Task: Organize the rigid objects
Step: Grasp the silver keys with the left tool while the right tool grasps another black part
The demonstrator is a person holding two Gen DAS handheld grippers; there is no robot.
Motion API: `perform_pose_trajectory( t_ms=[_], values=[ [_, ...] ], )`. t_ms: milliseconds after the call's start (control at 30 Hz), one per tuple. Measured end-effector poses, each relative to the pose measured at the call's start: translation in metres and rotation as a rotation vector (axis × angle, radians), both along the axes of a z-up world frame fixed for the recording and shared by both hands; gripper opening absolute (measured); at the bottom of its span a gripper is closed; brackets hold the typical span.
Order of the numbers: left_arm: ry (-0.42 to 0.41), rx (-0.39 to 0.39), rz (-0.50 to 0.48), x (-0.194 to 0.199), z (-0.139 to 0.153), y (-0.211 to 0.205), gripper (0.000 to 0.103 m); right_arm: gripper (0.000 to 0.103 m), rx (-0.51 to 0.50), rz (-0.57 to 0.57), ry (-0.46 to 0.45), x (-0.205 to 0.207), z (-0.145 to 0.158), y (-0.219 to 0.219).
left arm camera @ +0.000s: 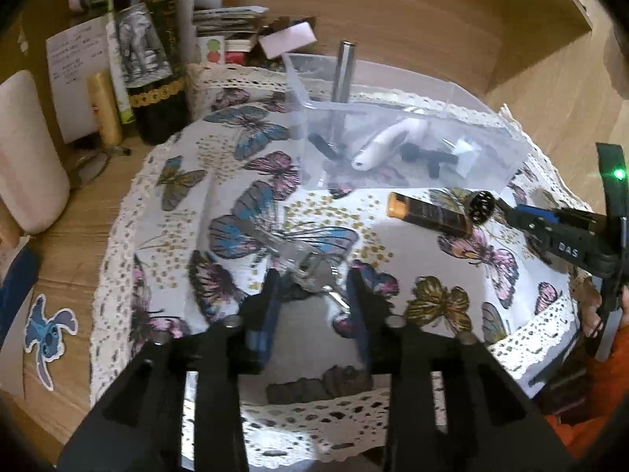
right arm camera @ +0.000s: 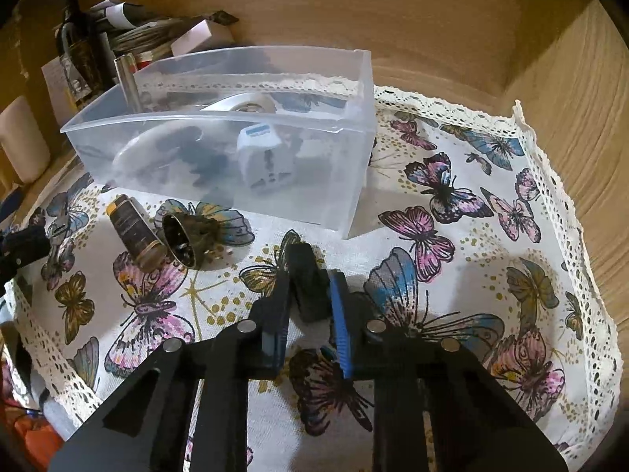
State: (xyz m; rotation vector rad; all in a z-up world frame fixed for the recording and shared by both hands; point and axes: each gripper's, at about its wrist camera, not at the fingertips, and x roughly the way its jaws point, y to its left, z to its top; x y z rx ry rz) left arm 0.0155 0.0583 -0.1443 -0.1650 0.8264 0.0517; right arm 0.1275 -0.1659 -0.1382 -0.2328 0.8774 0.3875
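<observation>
A clear plastic bin [left arm camera: 507,157] [right arm camera: 354,181] stands on the butterfly cloth. It holds a metal tube [left arm camera: 345,70], a white earbud case [left arm camera: 379,145], a white plug adapter [right arm camera: 265,161] and dark small parts. My left gripper [left arm camera: 312,289] is open around a clear-and-metal keyring piece [left arm camera: 310,271] on the cloth. My right gripper [right arm camera: 308,295] is shut on a small black block [right arm camera: 308,287]; it also shows at the right of the left wrist view [left arm camera: 507,210]. A brown cylinder with an orange cap [left arm camera: 428,212] [right arm camera: 131,232] and a dark round perforated cap [left arm camera: 481,206] [right arm camera: 184,242] lie in front of the bin.
A dark bottle with an elephant label [left arm camera: 147,59], a gold tube [left arm camera: 104,106], papers, boxes and a white cylinder [left arm camera: 27,149] crowd the back left. The butterfly cloth [right arm camera: 491,275] with lace edge covers the wooden surface. Glasses [left arm camera: 90,165] lie beside the cloth.
</observation>
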Motion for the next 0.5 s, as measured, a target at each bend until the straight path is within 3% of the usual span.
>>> perform_pose_trajectory(
  t_ms=[200,400,500],
  values=[
    [0.034,-0.02,0.01,0.012,-0.006,0.004,0.041,0.018,0.014,0.0,-0.009,-0.004,0.002,-0.002],
    [0.048,0.05,0.012,0.032,-0.008,-0.006,0.041,0.018,0.045,-0.01,-0.02,-0.007,0.007,-0.007],
    [0.038,0.137,0.014,0.039,-0.01,-0.011,0.03,0.018,0.059,-0.012,-0.029,-0.009,0.01,-0.01]
  ],
)
